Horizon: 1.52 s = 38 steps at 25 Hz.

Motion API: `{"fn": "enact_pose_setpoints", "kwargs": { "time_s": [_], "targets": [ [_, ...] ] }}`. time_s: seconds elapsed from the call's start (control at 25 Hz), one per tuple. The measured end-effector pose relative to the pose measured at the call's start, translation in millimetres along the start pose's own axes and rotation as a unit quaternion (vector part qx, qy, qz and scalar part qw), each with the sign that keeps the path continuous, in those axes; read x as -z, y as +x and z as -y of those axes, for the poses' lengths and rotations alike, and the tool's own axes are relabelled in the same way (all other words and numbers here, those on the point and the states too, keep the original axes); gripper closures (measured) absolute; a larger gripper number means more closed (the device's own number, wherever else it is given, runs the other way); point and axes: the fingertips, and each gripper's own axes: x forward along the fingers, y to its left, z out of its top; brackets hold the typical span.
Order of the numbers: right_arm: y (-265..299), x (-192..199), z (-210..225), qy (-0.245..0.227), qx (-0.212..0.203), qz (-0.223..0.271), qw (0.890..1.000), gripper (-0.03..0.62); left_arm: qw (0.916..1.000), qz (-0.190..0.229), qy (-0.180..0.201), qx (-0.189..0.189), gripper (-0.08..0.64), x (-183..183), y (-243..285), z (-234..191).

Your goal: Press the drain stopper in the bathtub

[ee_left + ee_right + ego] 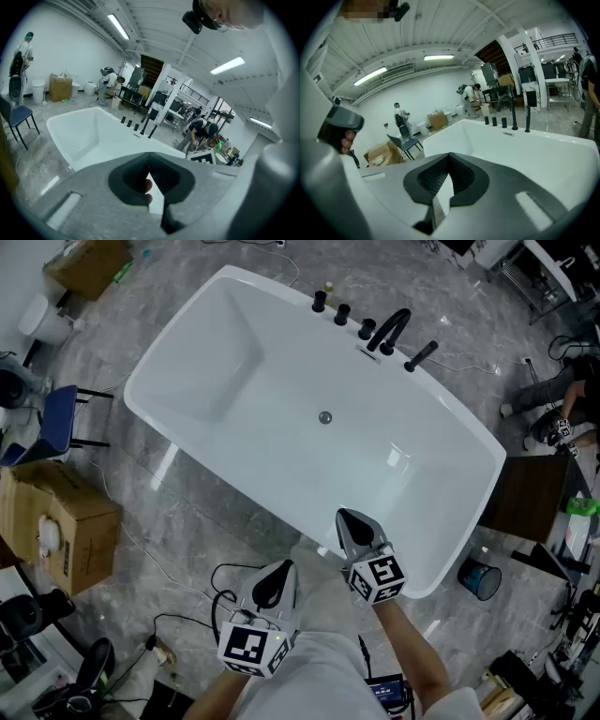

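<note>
Your right gripper [449, 158] has its jaws closed tip to tip, with nothing between them. The white bathtub [543, 154] sits straight ahead, beyond the jaws. A row of black taps [503, 122] stands on its far rim. Off the tub's left end are a blue chair [407, 140] and, nearer, a cardboard box [379, 153]. A person stands in the far background.

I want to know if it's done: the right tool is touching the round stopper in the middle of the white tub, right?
No. The round stopper is in the middle of the white tub, but the right tool is not touching it. The head view shows it by the near rim, apart from the stopper.
</note>
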Motion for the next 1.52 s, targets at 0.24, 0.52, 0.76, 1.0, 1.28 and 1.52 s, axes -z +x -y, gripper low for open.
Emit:
{"fn": "enact_pose_setpoints", "kwargs": {
  "time_s": [0.24, 0.52, 0.76, 1.0, 1.28, 1.52],
  "targets": [
    [-117.7, -11.4, -137.9, -0.001, -0.013, 0.048, 0.999, 0.592, 0.9995, 0.023, 0.008, 0.018, 0.56, 18.0, -119.9, 38.0],
    [-212.8, 0.6, -252.6, -0.003, -0.047, 0.071, 0.996, 0.592, 0.9987, 0.039, 0.031, 0.01, 0.56, 54.2, -228.8, 35.4],
    [-270.1, 8.4, -271.0, 0.015, -0.034, 0.103, 0.994, 0.6, 0.9985, 0.049, 0.023, 0.012, 0.56, 80.6, -258.3, 73.4],
    [-336.8, -3.3, -217.9, 0.014, 0.002, 0.149, 0.989, 0.597, 0.9973, 0.046, 0.043, 0.037, 0.56, 92.6, -241.0, 149.0],
    [-367.9, 8.8, -163.3, 0.035, 0.011, 0.15, 0.988, 0.598, 0.9976, 0.053, 0.039, 0.023, 0.56, 102.6, -221.9, 193.0],
    [-353.1, 8.7, -163.1, 0.038, -0.009, 0.136, 0.99, 0.6, 0.9981, 0.044, 0.031, 0.031, 0.56, 101.3, -208.6, 198.0]
  ]
}}
